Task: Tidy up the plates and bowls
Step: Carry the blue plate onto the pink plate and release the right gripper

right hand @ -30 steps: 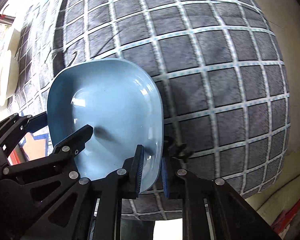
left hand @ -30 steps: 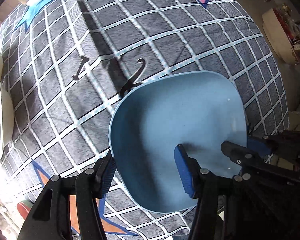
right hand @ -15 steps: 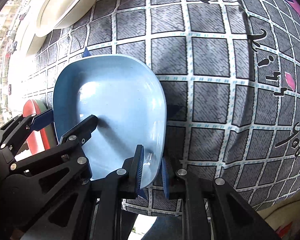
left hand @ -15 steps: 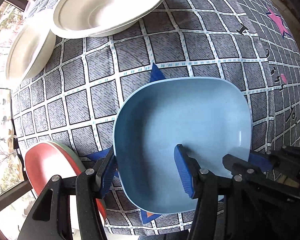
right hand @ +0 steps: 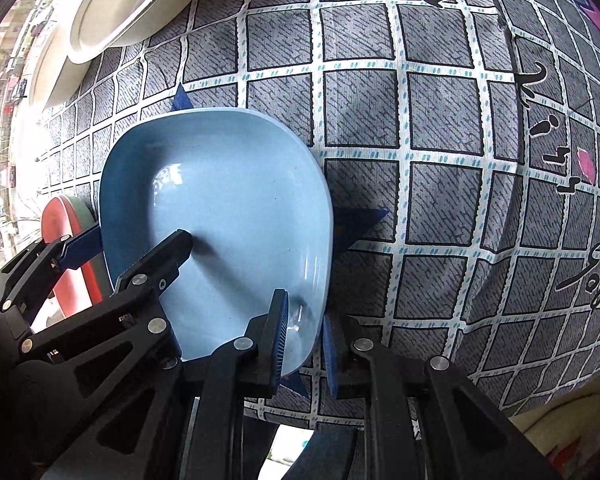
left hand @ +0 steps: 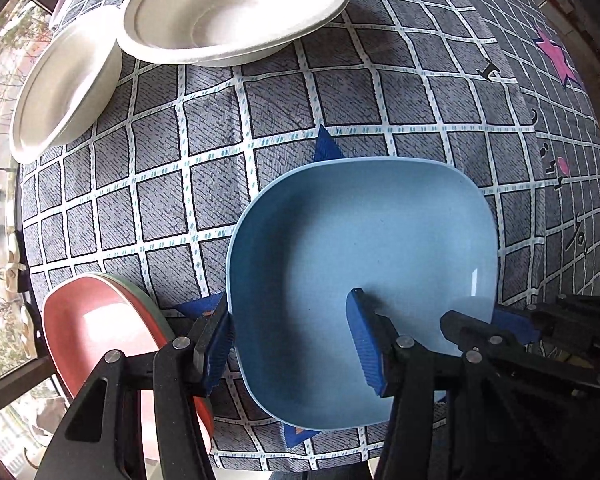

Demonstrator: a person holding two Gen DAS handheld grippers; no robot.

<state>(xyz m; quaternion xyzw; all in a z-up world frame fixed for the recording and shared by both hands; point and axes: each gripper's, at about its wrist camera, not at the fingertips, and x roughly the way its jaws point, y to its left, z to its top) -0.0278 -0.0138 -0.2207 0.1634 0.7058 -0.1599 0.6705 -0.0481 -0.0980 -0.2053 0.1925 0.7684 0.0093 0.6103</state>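
Observation:
A light blue square plate (left hand: 364,240) hangs over the checked tablecloth (left hand: 204,128), held from two sides. My left gripper (left hand: 290,328) straddles its left rim, one pad outside the edge and one pressed on the inner slope. Clamped shut on the opposite rim is my right gripper (right hand: 304,320), seen also in the left wrist view (left hand: 488,320). In the right wrist view the blue plate (right hand: 220,208) fills the centre with the left gripper (right hand: 134,242) at its far side. A red plate (left hand: 96,320) on a green one (left hand: 140,292) lies just left of the blue plate.
Two white paper bowls (left hand: 236,4) (left hand: 64,80) sit at the far left of the table, the nearer one in the right wrist view too (right hand: 128,4). The table's near edge (left hand: 260,464) runs just below the grippers. A window lies beyond the left edge.
Both grippers have carried the blue plate across the table. The white bowls and the red and green stack have come into view beside it. Neither grip has changed.

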